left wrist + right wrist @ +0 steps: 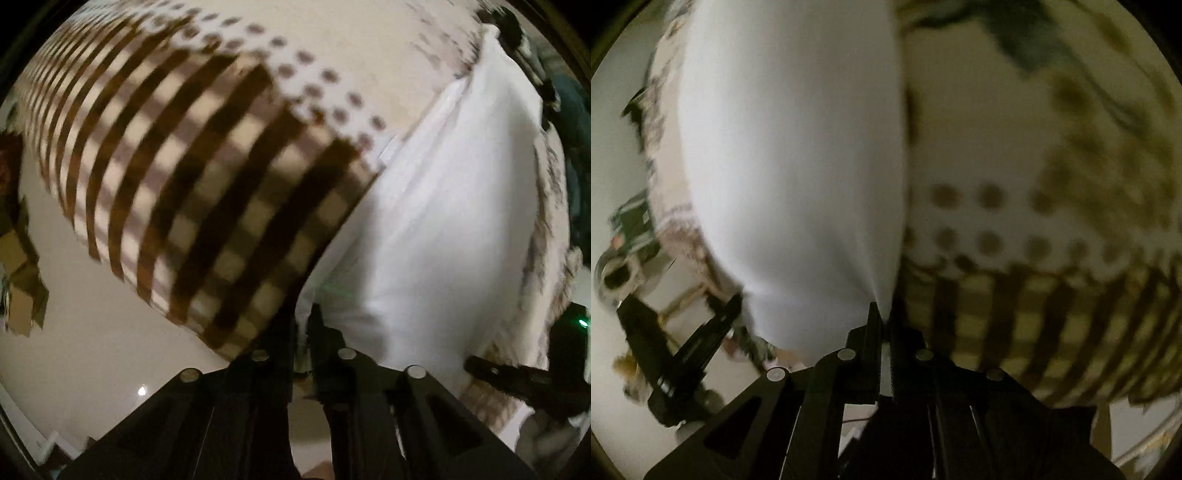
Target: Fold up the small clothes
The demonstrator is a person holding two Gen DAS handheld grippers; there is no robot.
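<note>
A white garment [443, 221] lies spread on a cloth-covered surface [221, 184] printed with brown checks and dots. In the left wrist view my left gripper [303, 332] is shut, and a near edge of the garment is pinched between its fingers. The right wrist view is blurred. There the same white garment [794, 166] fills the middle, and my right gripper [884, 321] is shut on its near corner, with the fabric drawn to a point at the fingertips. Each gripper's black frame shows at the side of the other's view [524, 376] [683, 350].
The checked cloth [1034, 314] ends in a fringed edge, with pale floor [92, 332] below. Cardboard boxes [22, 288] stand at the left. A ring-shaped roll [617, 273] and a green item [631, 225] lie on the floor. A dark green cloth [1027, 37] lies at the far side.
</note>
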